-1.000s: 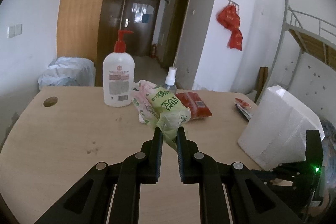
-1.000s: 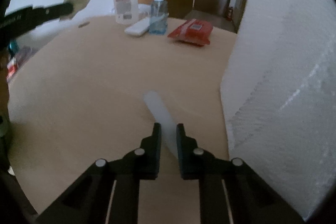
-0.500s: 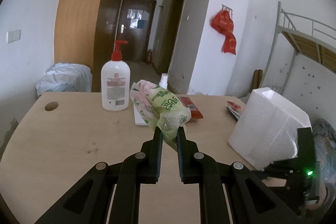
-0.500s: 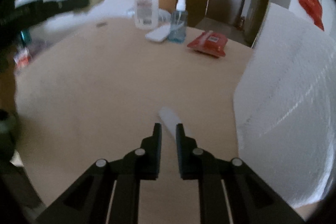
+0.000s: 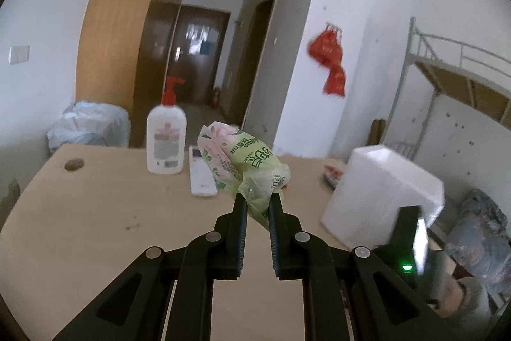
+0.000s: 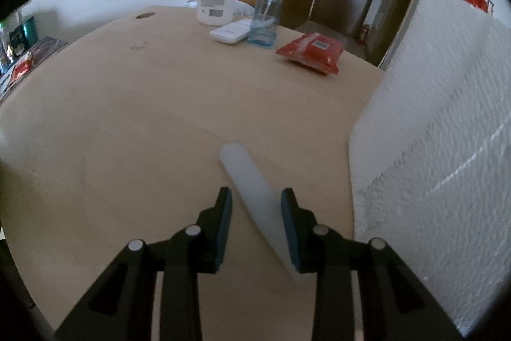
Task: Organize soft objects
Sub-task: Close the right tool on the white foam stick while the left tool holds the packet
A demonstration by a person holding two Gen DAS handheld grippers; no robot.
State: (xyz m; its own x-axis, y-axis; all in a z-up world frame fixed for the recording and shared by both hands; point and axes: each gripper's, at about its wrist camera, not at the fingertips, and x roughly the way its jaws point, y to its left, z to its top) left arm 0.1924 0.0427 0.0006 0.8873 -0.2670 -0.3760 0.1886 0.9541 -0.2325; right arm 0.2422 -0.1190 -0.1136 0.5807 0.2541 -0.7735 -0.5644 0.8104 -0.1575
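Progress: task looks partly under way, judging by the layout; one soft pack is lifted, others lie loose on the table [image 6: 134,104].
Left gripper [image 5: 257,205]: jaws narrow, clamped on the crumpled tail of the green tissue pack [image 5: 242,160], which hangs in the air above the table, at 12 o'clock from the fingertips.
Right gripper [image 6: 255,203]: jaws opening around the white tube [image 6: 252,190]; the tube lies slanted between them, leaning on the right pad, and the left pad stands clear.
Large white bundle [image 6: 440,155]: stands on the table at 3 o'clock of the right gripper, just beside the tube.
Red pack [image 6: 309,53]: flat on the table at 1 o'clock in the right wrist view, not yet handled, as far as I can judge.
Left to do: place the green pack, then gather the red pack; where things go I cannot tell.
Change, left: the green pack sits higher against the room than a second ago; the remote [image 5: 201,174] now shows beside the lotion bottle [image 5: 166,143].
Change, right: jaws were pinched tight on the tube a second ago; now they stand parted.
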